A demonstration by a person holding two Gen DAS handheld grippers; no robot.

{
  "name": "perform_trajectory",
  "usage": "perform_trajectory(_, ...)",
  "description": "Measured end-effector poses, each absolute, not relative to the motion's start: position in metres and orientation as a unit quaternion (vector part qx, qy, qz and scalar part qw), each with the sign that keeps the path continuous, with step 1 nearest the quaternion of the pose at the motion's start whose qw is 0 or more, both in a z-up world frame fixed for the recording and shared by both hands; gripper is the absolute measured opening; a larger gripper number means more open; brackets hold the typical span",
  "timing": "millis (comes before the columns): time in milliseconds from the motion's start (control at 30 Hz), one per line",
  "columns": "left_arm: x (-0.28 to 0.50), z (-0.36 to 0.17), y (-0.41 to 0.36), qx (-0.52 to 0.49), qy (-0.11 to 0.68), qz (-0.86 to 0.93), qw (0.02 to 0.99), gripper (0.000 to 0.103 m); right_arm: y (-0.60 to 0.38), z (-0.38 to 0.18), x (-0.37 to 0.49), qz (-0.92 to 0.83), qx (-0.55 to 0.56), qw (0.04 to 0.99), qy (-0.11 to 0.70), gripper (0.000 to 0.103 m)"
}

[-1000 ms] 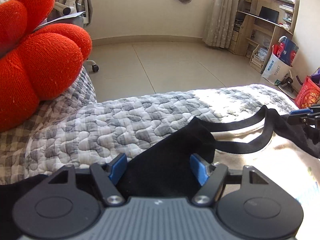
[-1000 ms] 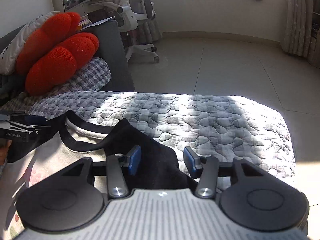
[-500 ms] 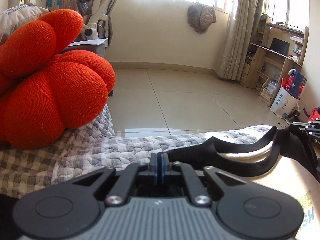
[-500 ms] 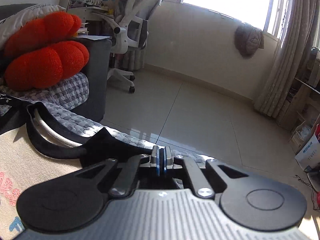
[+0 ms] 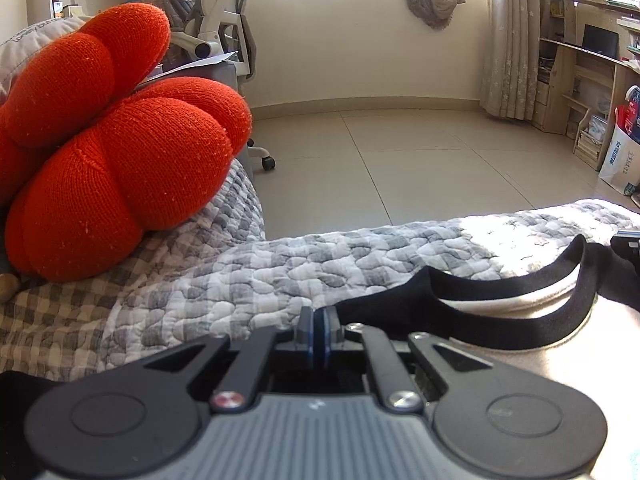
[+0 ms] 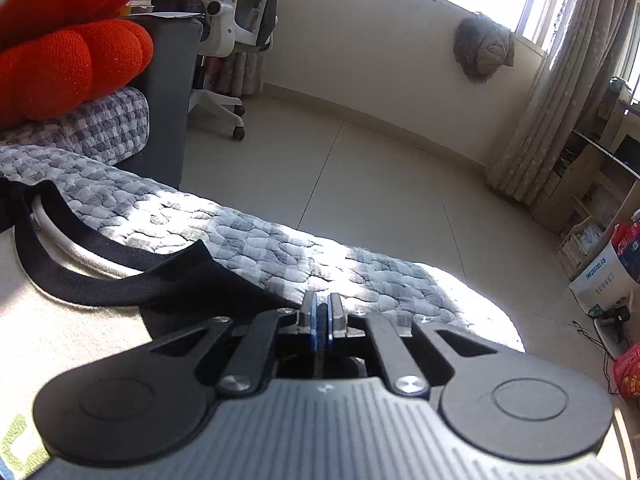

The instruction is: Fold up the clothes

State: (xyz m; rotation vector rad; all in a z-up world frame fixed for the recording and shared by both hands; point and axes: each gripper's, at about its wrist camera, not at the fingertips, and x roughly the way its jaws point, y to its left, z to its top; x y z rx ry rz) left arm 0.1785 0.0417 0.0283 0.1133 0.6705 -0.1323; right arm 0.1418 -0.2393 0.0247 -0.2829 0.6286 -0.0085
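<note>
A cream T-shirt (image 5: 560, 352) with a black collar (image 5: 520, 324) and black shoulders lies on a grey quilted cover (image 5: 320, 256). My left gripper (image 5: 319, 330) is shut on the shirt's black left shoulder fabric, lifted slightly off the cover. In the right wrist view the same T-shirt (image 6: 68, 344) shows its black collar (image 6: 80, 288) at the left. My right gripper (image 6: 320, 320) is shut on the black right shoulder fabric (image 6: 224, 284), with cloth pinched between the blue pads. The other gripper's tip (image 5: 628, 240) peeks in at the right edge of the left wrist view.
A big red knitted cushion (image 5: 120, 152) sits on the checked cover to the left, also in the right wrist view (image 6: 68, 64). Beyond the quilted edge is tiled floor (image 5: 400, 160), a white office chair (image 6: 236, 12), curtains (image 6: 560, 80) and a wooden desk shelf (image 5: 580, 60).
Both grippers closed from open onto the shirt's black shoulders. They then lifted and tilted up, raising the collar edge; the right wrist view has rolled.
</note>
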Motion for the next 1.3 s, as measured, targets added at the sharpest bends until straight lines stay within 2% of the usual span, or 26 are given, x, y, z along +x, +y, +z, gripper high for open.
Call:
perform_trajectory(67, 0.177, 0.037, 0.049, 0.055, 0.323, -0.046, 0.944, 0.006, -0.244, 0.033, 0.135, -0.019, -0.133, 0.944, 0.302, 0.010)
perform_trajectory(100, 0.175, 0.042, 0.055, 0.047, 0.320, -0.045, 0.945, 0.006, -0.249, 0.039, 0.132, -0.022, -0.123, 0.946, 0.298, 0.019)
perform_trajectory(233, 0.167, 0.065, 0.077, 0.004, 0.318, -0.038, 0.947, 0.006, -0.278, 0.067, 0.113, -0.015, -0.051, 0.952, 0.300, 0.020)
perform_trajectory(367, 0.154, 0.081, 0.089, -0.025, 0.338, -0.037, 0.940, 0.006, -0.295, 0.069, 0.098, 0.028, -0.010, 0.931, 0.364, 0.020)
perform_trajectory(500, 0.131, 0.067, 0.089, -0.009, 0.377, -0.062, 0.924, 0.017, -0.304, 0.051, 0.076, 0.041, -0.029, 0.899, 0.436, 0.020)
perform_trajectory(533, 0.126, 0.057, 0.089, 0.010, 0.384, -0.057, 0.921, 0.020, -0.313, 0.048, 0.070, 0.020, -0.023, 0.900, 0.434, 0.027)
perform_trajectory(567, 0.123, 0.044, 0.090, 0.040, 0.398, -0.042, 0.915, 0.029, -0.324, 0.046, 0.063, -0.002, -0.009, 0.901, 0.433, 0.037)
perform_trajectory(600, 0.122, 0.030, 0.095, 0.067, 0.416, -0.018, 0.907, 0.034, -0.338, 0.046, 0.056, -0.025, 0.025, 0.901, 0.433, 0.037)
perform_trajectory(633, 0.117, 0.025, 0.104, 0.063, 0.407, -0.020, 0.911, 0.037, -0.352, 0.047, 0.049, -0.049, 0.057, 0.899, 0.430, 0.023)
perform_trajectory(667, 0.112, 0.026, 0.112, 0.051, 0.398, -0.026, 0.916, 0.038, -0.364, 0.051, 0.041, -0.075, 0.082, 0.900, 0.422, 0.018)
perform_trajectory(700, 0.106, 0.032, 0.117, 0.045, 0.394, -0.021, 0.918, 0.038, -0.376, 0.058, 0.030, -0.100, 0.106, 0.901, 0.408, 0.018)
perform_trajectory(800, 0.089, 0.050, 0.125, 0.032, 0.383, 0.004, 0.923, 0.038, -0.409, 0.075, 0.003, -0.176, 0.160, 0.896, 0.374, 0.029)
perform_trajectory(933, 0.070, 0.065, 0.132, 0.003, 0.381, 0.030, 0.924, 0.038, -0.439, 0.071, -0.021, -0.158, 0.274, 0.872, 0.373, 0.029)
perform_trajectory(1167, 0.040, 0.078, 0.136, -0.134, 0.402, 0.035, 0.905, 0.039, -0.437, 0.056, -0.020, -0.124, 0.361, 0.839, 0.389, 0.030)
perform_trajectory(1233, 0.034, 0.077, 0.134, -0.149, 0.405, 0.035, 0.901, 0.041, -0.437, 0.053, -0.017, -0.128, 0.365, 0.836, 0.389, 0.040)
perform_trajectory(1300, 0.032, 0.071, 0.133, -0.149, 0.408, 0.034, 0.900, 0.043, -0.437, 0.049, -0.013, -0.134, 0.364, 0.835, 0.390, 0.043)
